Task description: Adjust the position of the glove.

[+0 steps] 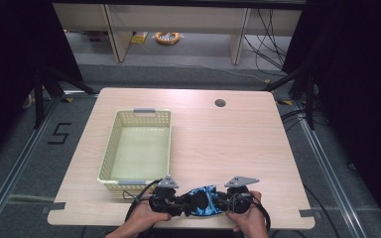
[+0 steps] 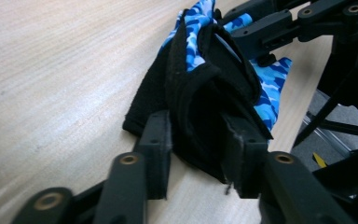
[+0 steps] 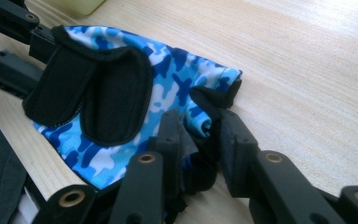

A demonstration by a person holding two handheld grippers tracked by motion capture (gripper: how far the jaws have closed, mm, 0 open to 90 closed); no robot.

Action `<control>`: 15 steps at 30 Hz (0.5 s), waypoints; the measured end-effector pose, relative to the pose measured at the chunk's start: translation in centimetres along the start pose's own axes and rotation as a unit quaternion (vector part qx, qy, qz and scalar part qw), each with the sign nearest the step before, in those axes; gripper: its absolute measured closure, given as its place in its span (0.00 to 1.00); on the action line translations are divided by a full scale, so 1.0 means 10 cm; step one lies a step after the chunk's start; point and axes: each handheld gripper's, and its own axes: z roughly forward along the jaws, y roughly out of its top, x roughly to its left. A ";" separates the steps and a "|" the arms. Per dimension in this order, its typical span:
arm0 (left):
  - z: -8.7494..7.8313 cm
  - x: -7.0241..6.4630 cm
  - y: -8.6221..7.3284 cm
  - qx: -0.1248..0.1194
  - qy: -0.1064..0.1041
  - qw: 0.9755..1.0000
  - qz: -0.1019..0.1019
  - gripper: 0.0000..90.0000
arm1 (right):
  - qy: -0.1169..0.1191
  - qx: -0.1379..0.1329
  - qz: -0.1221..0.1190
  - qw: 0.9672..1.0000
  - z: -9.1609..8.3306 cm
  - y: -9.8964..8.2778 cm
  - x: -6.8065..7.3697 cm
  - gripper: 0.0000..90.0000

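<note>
- Left hand-held gripper [image 2: 196,154] and right hand-held gripper [image 3: 198,144] each clamp an end of the glove [image 1: 202,200], likely to lift it.
- Basket [image 1: 110,148] waits at 10 o'clock on the bench [image 1: 238,144].

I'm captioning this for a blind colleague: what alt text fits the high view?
At the near edge of a wooden table, two hand-held grippers, left gripper and right gripper, meet on a blue camouflage glove. An empty pale yellow basket sits behind.

A blue camouflage glove [image 1: 204,198] with black palm and cuff lies crumpled on the bench [image 1: 228,144] near its front edge, partly folded over itself.
</note>
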 end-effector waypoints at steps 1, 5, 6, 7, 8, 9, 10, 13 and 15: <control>0.00 0.00 -0.01 -0.003 0.004 1.000 0.003 0.75 | 0.001 0.000 0.000 1.000 0.00 0.00 0.00 0.82; 0.00 0.00 -0.01 -0.015 0.011 1.000 0.000 0.84 | 0.005 -0.005 -0.010 1.000 0.01 -0.01 0.00 0.86; -0.01 0.00 -0.01 -0.015 0.015 1.000 0.006 0.85 | 0.006 -0.007 -0.010 1.000 0.02 -0.01 0.00 0.86; -0.01 -0.01 -0.02 -0.017 0.022 1.000 0.009 0.87 | 0.008 -0.008 -0.010 1.000 0.02 -0.01 0.00 0.87; 0.00 -0.02 -0.01 -0.021 0.020 1.000 0.011 0.87 | 0.013 -0.011 -0.002 1.000 0.02 -0.02 0.00 0.87; 0.00 -0.02 -0.01 -0.023 0.020 0.999 0.011 0.88 | 0.013 -0.015 -0.001 1.000 0.02 -0.02 0.00 0.87; -0.01 -0.02 -0.01 -0.023 0.019 0.999 0.012 0.89 | 0.010 -0.012 -0.003 1.000 0.02 -0.02 0.00 0.87; -0.02 -0.04 -0.01 -0.024 0.018 0.999 0.019 0.94 | 0.012 -0.010 -0.011 1.000 0.02 -0.02 0.00 0.87; -0.01 -0.06 -0.01 -0.025 0.023 0.999 0.023 0.94 | 0.012 -0.012 -0.011 1.000 0.01 -0.02 0.00 0.87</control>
